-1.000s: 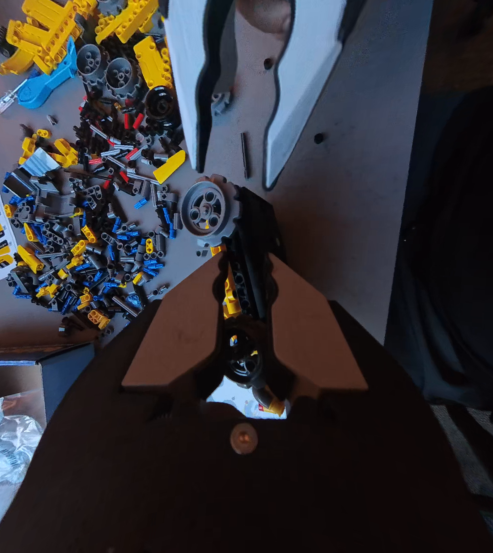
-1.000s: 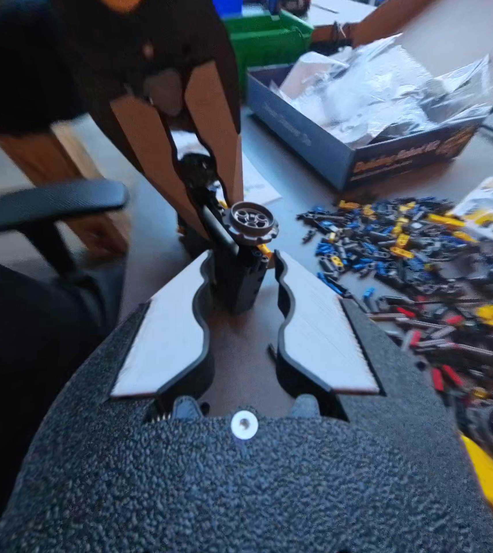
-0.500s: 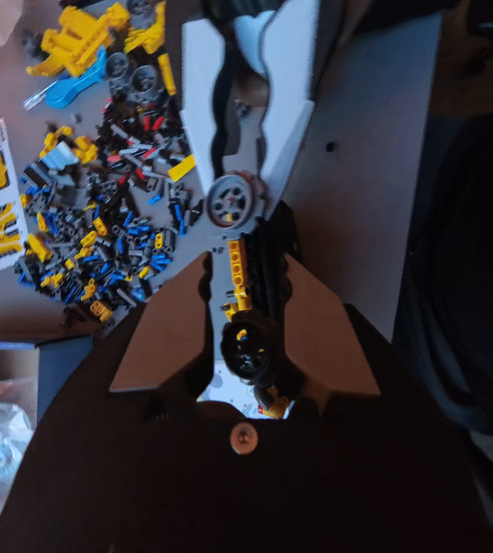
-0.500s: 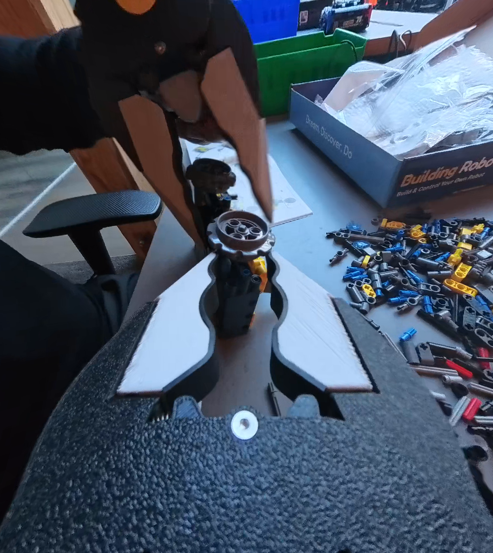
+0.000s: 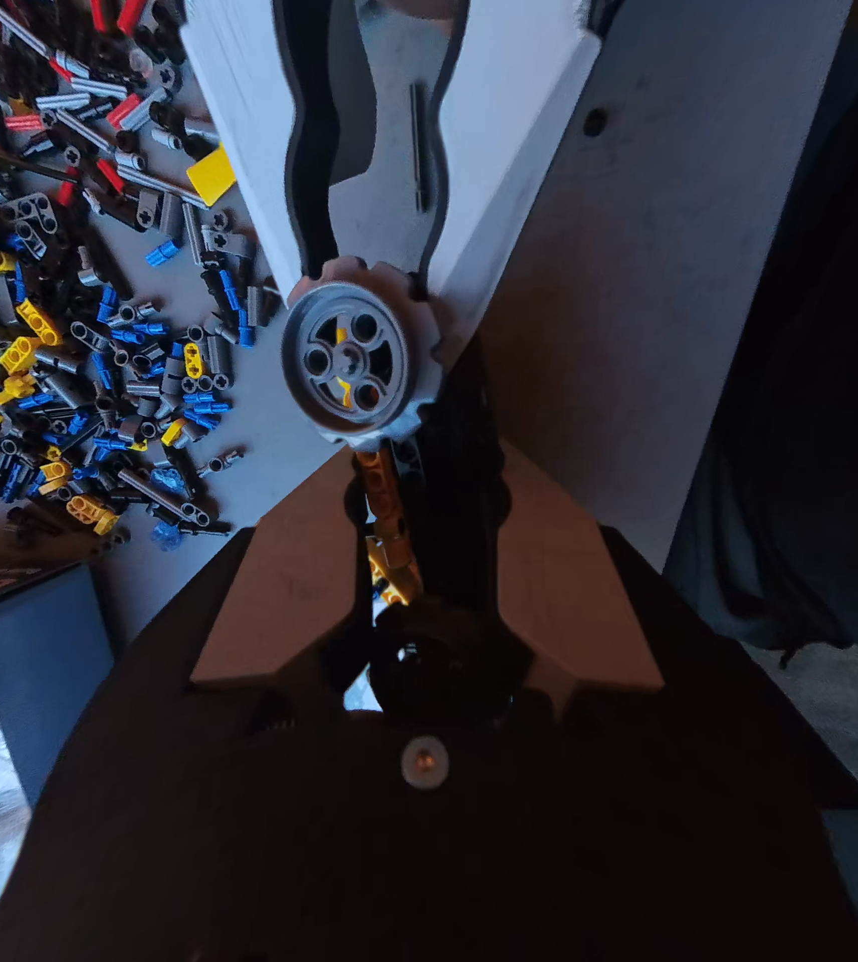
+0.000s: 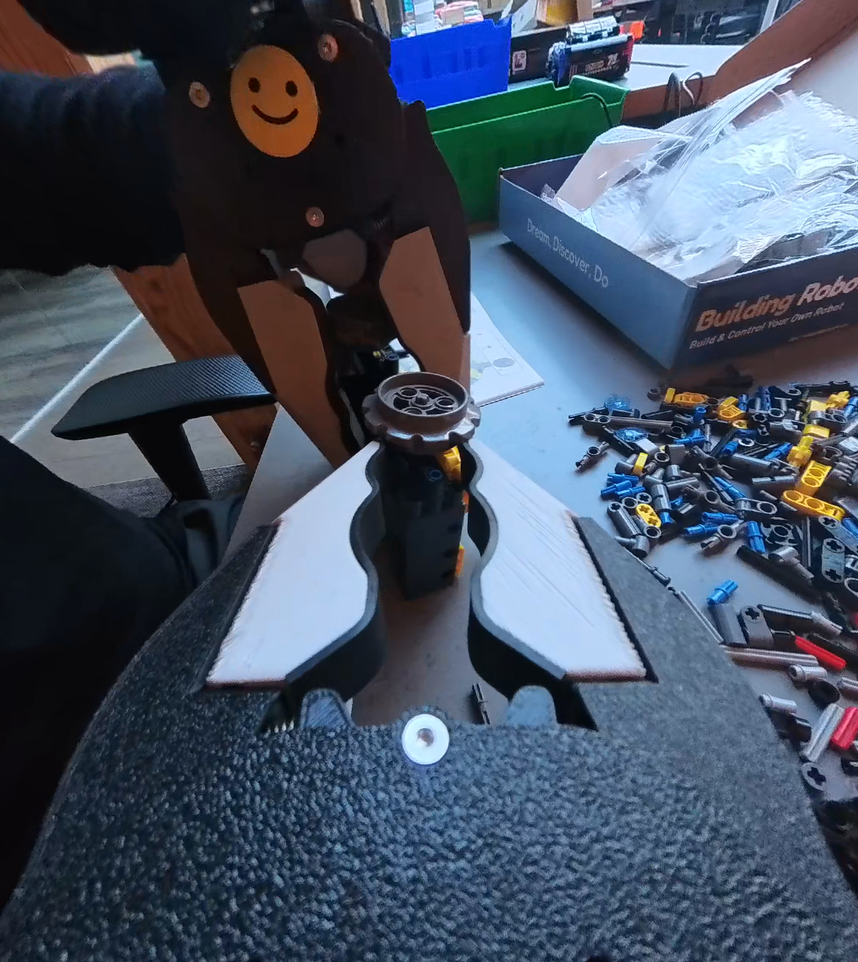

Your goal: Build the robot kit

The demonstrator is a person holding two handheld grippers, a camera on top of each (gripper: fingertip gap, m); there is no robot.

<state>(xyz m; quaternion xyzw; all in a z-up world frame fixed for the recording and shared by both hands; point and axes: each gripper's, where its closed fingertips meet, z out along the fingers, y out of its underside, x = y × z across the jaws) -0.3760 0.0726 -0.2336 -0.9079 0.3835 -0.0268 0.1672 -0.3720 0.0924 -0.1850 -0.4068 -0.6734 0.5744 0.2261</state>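
A black and yellow brick assembly (image 5: 461, 468) with a grey toothed wheel (image 5: 346, 364) at one end is held between both grippers above the grey table. My left gripper (image 5: 424, 458), with brown fingers, is shut on the assembly's lower part. My right gripper (image 6: 423, 453), with white fingers, is closed around the assembly (image 6: 424, 531) just under the wheel (image 6: 421, 403). In the left wrist view the right gripper (image 5: 367, 291) comes in from the top, its tips at the wheel's rim. The left gripper (image 6: 403, 416) faces me in the right wrist view.
A pile of small loose parts (image 5: 78, 364) lies left of the assembly, also in the right wrist view (image 6: 755, 500). A blue box with plastic bags (image 6: 677, 312) stands behind it. A thin black axle (image 5: 418, 146) lies on the table. A chair armrest (image 6: 156, 395) is beyond the table edge. About 5 cm separates my left fingertips from my right.
My right gripper has moved in and narrowed from wide open to closed around the assembly under the wheel. My left gripper has kept its hold.
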